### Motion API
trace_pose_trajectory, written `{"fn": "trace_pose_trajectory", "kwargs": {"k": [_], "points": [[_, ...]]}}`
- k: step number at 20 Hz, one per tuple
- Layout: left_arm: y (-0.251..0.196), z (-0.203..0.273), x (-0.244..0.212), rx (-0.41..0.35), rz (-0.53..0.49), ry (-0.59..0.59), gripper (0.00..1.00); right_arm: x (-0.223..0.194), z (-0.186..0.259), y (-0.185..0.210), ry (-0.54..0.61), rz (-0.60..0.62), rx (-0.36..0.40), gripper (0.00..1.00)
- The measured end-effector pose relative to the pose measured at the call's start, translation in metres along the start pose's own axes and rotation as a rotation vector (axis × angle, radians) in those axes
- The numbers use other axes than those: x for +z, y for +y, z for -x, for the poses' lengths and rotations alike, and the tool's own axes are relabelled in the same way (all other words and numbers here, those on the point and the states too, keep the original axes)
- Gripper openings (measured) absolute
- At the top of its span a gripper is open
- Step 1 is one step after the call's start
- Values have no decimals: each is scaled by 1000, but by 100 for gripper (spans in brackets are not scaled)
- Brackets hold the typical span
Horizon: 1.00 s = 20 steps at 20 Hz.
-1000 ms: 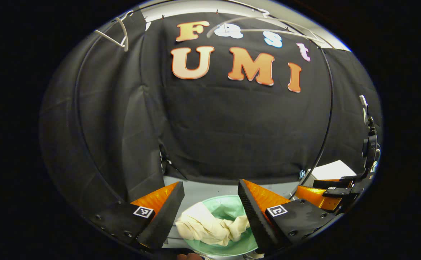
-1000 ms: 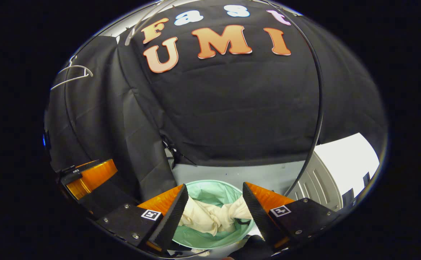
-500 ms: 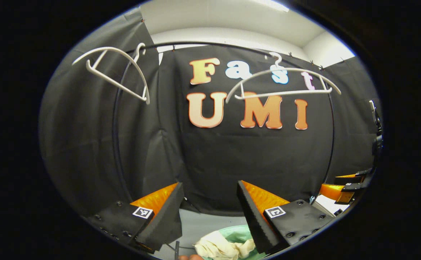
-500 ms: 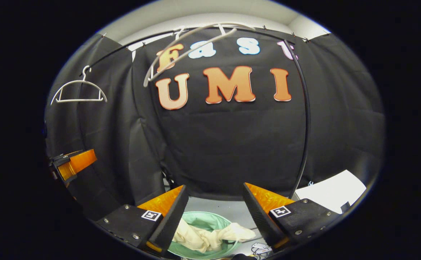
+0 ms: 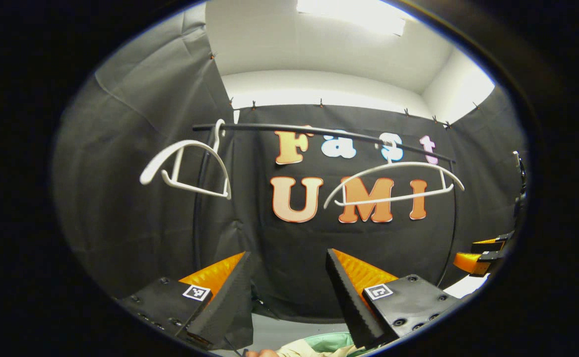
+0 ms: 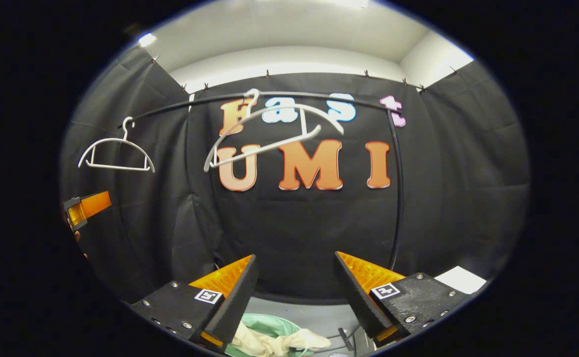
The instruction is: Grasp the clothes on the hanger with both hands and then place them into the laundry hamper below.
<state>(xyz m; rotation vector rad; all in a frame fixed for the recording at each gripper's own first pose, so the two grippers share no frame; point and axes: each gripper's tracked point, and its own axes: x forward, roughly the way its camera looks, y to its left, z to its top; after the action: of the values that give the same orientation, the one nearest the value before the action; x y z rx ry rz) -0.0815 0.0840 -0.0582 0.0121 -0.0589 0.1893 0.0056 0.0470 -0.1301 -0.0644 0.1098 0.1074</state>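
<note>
The left tool [image 5: 289, 292] is pointing at the black cloth wall with its fingers spread wide and nothing sitting between them. The right tool [image 6: 294, 292] is doing the same, spread apart and gripping nothing.

Below the right tool, between and under its fingertips, the cream clothes [image 6: 274, 342] are lying crumpled in the green hamper [image 6: 264, 325], draping over its near rim. In the left gripper view, a sliver of the same cream cloth and green rim is peeking out just beneath the tool's right finger.

Above and ahead of both tools, a black rail [image 5: 319, 130] is running across the booth. Two white hangers are hanging bare from it. In the left gripper view, one hanger [image 5: 190, 171] is hanging up and to the tool's left, and the other hanger [image 5: 393, 183] is hanging up and to its right. In the right gripper view, the nearer one is tilting almost straight above the tool, the farther one sitting off to its upper left.

Far to the right of the left tool, the other tool is showing at the edge of the view.
</note>
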Motion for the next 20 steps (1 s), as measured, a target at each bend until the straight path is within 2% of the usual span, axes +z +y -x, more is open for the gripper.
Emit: {"fn": "trace_pose_trajectory", "kwargs": {"k": [1, 2, 3, 4, 5, 11, 16, 20], "points": [[10, 2, 8, 17, 3, -11, 94, 10, 3, -2, -12, 4, 1, 92], [17, 2, 14, 33, 8, -23, 97, 21, 5, -4, -26, 1, 3, 93], [24, 0, 20, 49, 11, -29, 94, 30, 6, -4, -42, -1, 1, 93], [32, 0, 20, 67, 12, -27, 94, 37, 7, -9, -52, -2, -9, 83], [36, 1, 19, 80, 11, -24, 94, 42, 8, -14, -61, -1, -20, 93], [36, -5, 4, 77, 12, 21, 93, 33, 8, -12, -30, -20, -3, 93], [25, -11, 0, 53, 2, 30, 100, 34, 5, -10, -35, 3, -1, 93], [21, -13, -1, 50, 10, 30, 100, 35, 3, -13, -39, -7, -4, 94]]}}
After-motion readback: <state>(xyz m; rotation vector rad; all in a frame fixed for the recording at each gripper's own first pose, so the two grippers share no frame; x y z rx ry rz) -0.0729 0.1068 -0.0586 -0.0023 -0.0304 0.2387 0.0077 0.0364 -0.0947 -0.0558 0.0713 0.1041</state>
